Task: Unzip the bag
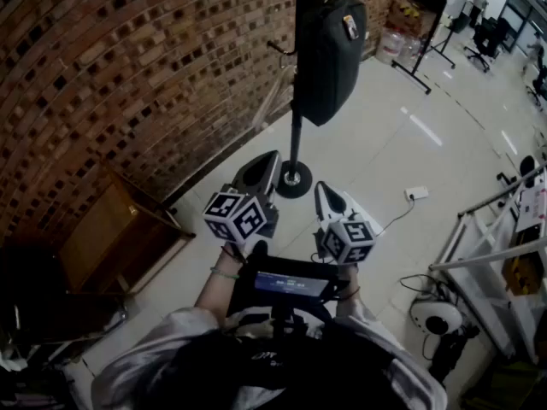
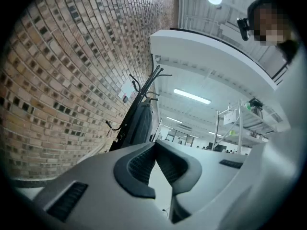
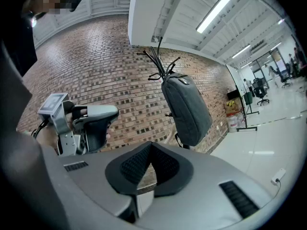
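Note:
A dark grey backpack [image 1: 329,54] hangs from a black coat stand [image 1: 296,101] by the brick wall; it also shows in the right gripper view as the backpack [image 3: 186,107] and, thinner, in the left gripper view as the backpack [image 2: 140,123]. My left gripper [image 1: 272,155] is shut and empty, held well short of the bag. My right gripper [image 1: 321,186] is beside it, also shut with nothing between its jaws. In their own views the left gripper [image 2: 154,143] and the right gripper [image 3: 150,144] show their tips meeting. The bag's zip is too small to make out.
The stand's round base [image 1: 293,180] rests on a pale floor. A wooden cabinet [image 1: 111,229] stands at the left by the brick wall [image 1: 128,75]. A white power strip [image 1: 416,194] with cable lies right. A metal rack [image 1: 504,254] fills the right edge.

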A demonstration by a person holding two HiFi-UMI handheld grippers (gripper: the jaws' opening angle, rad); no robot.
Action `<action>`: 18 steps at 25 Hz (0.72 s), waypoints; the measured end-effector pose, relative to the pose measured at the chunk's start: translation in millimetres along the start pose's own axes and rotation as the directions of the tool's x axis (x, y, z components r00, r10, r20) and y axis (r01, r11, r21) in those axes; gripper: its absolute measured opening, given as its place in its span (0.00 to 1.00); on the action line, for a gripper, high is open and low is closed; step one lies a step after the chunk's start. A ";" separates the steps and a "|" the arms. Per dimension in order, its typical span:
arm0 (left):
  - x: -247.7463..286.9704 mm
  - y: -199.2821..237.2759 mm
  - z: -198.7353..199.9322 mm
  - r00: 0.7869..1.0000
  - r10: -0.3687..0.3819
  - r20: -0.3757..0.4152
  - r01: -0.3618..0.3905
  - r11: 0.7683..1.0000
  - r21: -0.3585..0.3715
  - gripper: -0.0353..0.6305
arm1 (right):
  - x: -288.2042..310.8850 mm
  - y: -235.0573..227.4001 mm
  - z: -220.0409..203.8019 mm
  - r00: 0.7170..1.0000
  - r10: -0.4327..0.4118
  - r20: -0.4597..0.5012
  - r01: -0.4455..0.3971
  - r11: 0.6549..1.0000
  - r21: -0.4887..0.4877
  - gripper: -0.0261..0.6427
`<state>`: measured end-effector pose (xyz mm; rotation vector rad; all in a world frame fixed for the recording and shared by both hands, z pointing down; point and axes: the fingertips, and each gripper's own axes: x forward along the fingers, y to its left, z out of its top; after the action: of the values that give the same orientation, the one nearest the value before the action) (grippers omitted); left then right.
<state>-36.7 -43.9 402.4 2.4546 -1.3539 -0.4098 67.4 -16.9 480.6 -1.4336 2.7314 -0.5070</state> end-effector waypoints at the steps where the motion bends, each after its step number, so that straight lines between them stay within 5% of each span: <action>1: 7.6 2.7 7.7 1.000 -0.016 0.014 0.016 1.000 -0.004 0.06 | 4.5 -2.6 0.4 1.000 -0.003 -0.001 0.003 1.000 -0.002 0.02; 12: 103.8 38.4 87.2 0.987 -0.129 0.095 0.128 0.991 0.026 0.08 | 60.6 -46.6 36.6 0.995 -0.089 0.054 0.090 0.996 -0.007 0.02; 18: 159.6 43.3 115.7 0.974 -0.214 0.072 0.202 0.968 0.151 0.17 | 92.3 -68.4 57.7 0.985 -0.154 0.074 0.155 0.988 -0.012 0.02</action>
<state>-33.0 -216.7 298.2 2.7399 -1.1988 -0.4900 77.9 -143.0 458.3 -1.6426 2.5892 -0.4261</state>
